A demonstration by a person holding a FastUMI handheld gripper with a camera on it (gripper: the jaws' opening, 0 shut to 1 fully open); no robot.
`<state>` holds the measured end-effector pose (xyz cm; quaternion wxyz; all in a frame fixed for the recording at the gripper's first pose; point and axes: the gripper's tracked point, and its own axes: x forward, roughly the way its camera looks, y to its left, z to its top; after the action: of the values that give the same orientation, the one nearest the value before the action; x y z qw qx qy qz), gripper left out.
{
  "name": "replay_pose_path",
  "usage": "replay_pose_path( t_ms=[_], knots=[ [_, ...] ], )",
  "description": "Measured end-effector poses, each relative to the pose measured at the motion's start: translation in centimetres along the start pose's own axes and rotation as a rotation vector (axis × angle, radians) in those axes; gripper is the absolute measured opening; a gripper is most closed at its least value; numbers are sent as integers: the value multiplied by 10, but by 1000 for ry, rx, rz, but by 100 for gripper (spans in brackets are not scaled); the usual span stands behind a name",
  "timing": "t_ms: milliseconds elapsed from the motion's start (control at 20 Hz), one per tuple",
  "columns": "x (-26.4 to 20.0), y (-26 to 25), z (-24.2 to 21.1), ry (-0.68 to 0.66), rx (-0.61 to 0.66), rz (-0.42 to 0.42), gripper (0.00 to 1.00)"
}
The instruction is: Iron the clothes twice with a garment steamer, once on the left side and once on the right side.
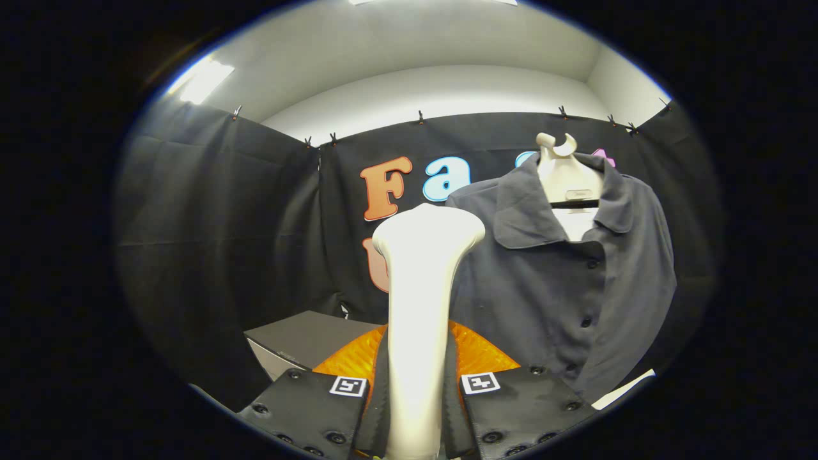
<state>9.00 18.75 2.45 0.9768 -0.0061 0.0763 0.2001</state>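
Clamping the steamer (418, 300) by its handle, the gripper (415, 409) has both fingers pressed against the sides of the pale shaft, one on each side. The steamer stands upright between the fingers and rises ahead of them, widening at the top into a broad, rounded head. That head sits in front of the shirt's left-hand shoulder as seen from the camera; whether it touches the cloth cannot be told.

Beyond the fingers and off to the right hangs the shirt (575, 281), a dark grey buttoned one with a folded collar. It is draped on a pale hanger (565, 176) with a hooked top, and the collar lies open around the hanger's neck. A row of dark buttons runs down the front, and the placket is closed below the collar.

Just behind the steamer's shaft, low between the fingers, an orange ribbed surface (476, 354) shows on both sides of the handle. To the left of it and further back sits a grey box (300, 342). Black cloth forms the wall (217, 230) behind everything, with a white ceiling (409, 57) above it.
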Motion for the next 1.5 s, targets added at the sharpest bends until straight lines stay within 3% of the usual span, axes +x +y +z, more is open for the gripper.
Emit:
replay_pose_path(
  t_ms=[250,550,1000,1500],
  knots=[
    [-32,-49,-3,-21,-9,-71,40],
    [-39,-91,-30,-22,-32,-150,40],
    [-5,-103,-66,0,-11,-165,40],
    [27,-119,-68,12,5,-196,40]
  ],
)
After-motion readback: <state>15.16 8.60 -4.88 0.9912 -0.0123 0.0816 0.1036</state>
